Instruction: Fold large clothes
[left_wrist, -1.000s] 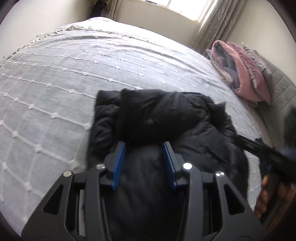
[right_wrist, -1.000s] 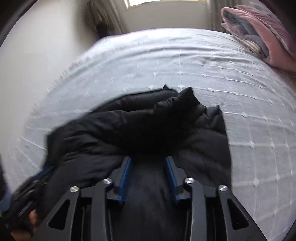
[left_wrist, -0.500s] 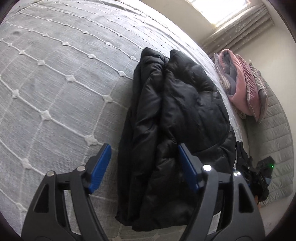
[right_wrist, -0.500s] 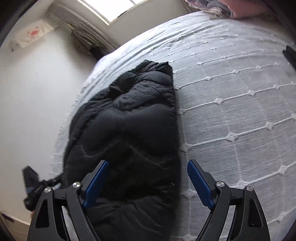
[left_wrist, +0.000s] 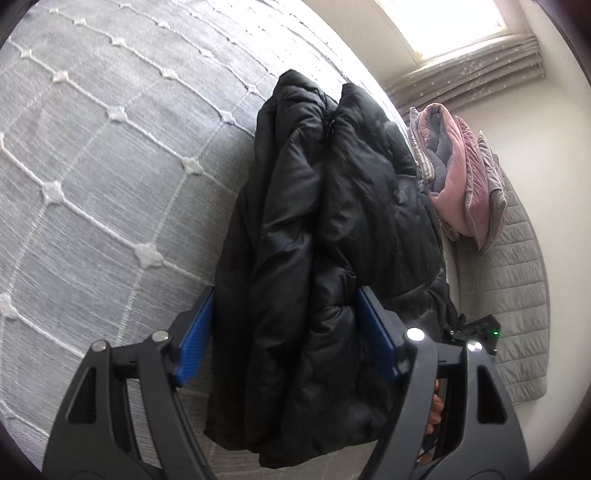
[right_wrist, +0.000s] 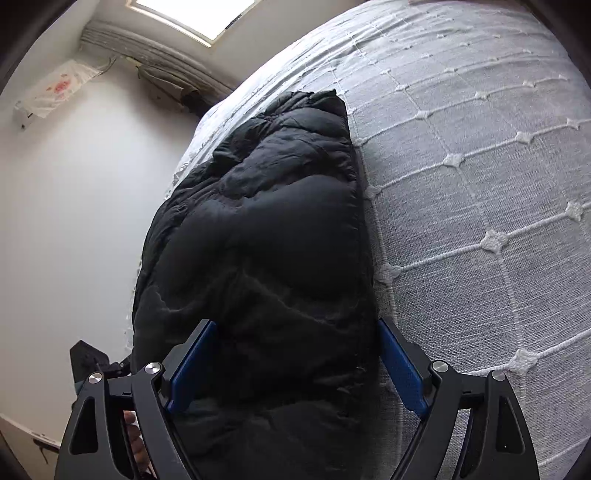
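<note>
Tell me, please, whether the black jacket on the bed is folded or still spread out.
Folded: the black jacket lies on the bed as a narrow, thick bundle with stacked puffy layers.

The folded coat (left_wrist: 332, 229) is laid on the bed (left_wrist: 110, 166). A pile of blankets (left_wrist: 458, 177) is seen behind it, by the window (left_wrist: 443, 26).

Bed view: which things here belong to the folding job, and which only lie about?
Belong to the job:
- black jacket, folded on the bed
- left gripper
- right gripper

Only lying about:
- pink blanket
- curtain
</note>
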